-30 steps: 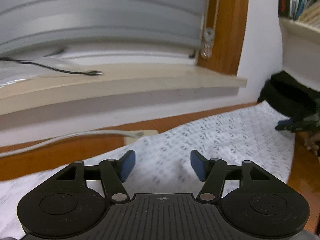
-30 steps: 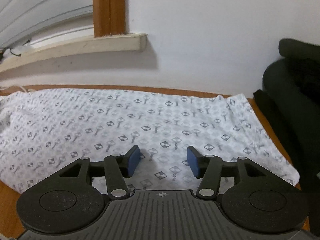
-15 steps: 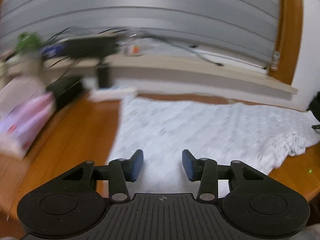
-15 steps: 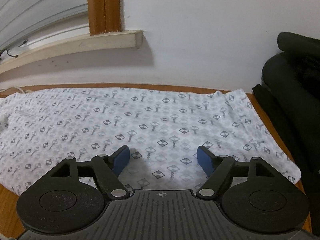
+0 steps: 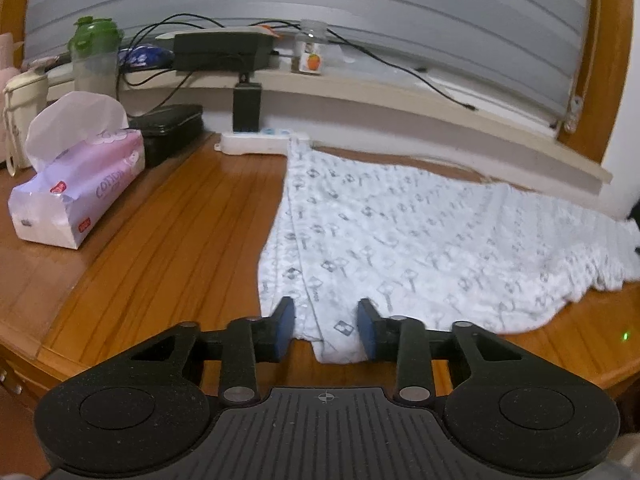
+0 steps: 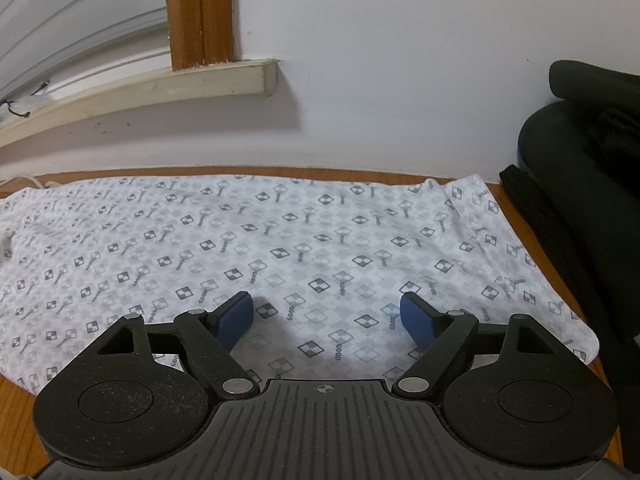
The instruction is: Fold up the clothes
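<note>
A white garment with a grey diamond print (image 5: 420, 240) lies spread flat on the wooden table (image 5: 168, 240), reaching from the power strip at the back to the near edge. My left gripper (image 5: 326, 330) is open, its blue pads either side of the garment's near left corner and just above it. In the right wrist view the same garment (image 6: 280, 248) fills the table. Over its near right part hovers my right gripper (image 6: 326, 318), open wide with nothing between its pads.
A pink tissue box (image 5: 76, 196), a black case (image 5: 168, 132) and a white power strip (image 5: 256, 142) stand at the left and back. Bottles and cables crowd the window sill (image 5: 360, 88). A pile of black cloth (image 6: 580, 184) lies right of the garment.
The left gripper has swung left and pulled back to the garment's near left corner. The right gripper's jaws have opened wider while it stayed over the cloth.
</note>
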Demonstrator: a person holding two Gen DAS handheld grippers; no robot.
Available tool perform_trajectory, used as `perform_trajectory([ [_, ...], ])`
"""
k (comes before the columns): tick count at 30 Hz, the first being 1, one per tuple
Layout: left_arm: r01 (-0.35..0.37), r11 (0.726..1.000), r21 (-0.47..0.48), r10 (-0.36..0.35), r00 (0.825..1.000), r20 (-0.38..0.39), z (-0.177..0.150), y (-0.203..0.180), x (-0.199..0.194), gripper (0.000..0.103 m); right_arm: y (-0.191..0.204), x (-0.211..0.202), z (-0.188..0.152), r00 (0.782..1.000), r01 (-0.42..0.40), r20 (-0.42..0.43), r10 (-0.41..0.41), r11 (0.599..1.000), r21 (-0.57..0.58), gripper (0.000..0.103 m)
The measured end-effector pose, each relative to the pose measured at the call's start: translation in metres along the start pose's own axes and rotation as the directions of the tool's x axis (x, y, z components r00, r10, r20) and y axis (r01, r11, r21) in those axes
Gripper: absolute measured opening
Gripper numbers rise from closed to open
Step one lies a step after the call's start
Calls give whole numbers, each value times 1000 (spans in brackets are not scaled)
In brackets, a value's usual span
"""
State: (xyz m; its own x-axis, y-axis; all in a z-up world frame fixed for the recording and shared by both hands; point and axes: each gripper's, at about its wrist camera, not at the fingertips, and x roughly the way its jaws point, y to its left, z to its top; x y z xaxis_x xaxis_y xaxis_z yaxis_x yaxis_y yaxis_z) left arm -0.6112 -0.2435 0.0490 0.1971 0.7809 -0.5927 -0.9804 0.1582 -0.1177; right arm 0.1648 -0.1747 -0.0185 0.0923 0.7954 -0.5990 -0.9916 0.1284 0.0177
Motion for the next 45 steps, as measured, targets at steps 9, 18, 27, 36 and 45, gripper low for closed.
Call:
perform_trajectory([
  [9,-73,994,75,69,996,56,4,-12,-6,2,-2,1,0,1000,-3,-1,3,1000,-2,80],
  [18,-157,987,33,156,987,45,26,23,-10,4,-4,1,-1,1000,-7,-1,7,1000,-3,80],
  [27,-107,994,38,104,992,75,28,-7,-3,75,-4,-1,-1,1000,-10,1,10,1000,-8,80],
  [36,62,990,130,-79,988,135,38,-89,16,101,64,-45,-1,982,-143,112,152,986,-87,28],
  [45,147,958,246,-172,982,83,18,-151,38,98,223,-77,-9,875,-452,47,481,849,-275,28],
])
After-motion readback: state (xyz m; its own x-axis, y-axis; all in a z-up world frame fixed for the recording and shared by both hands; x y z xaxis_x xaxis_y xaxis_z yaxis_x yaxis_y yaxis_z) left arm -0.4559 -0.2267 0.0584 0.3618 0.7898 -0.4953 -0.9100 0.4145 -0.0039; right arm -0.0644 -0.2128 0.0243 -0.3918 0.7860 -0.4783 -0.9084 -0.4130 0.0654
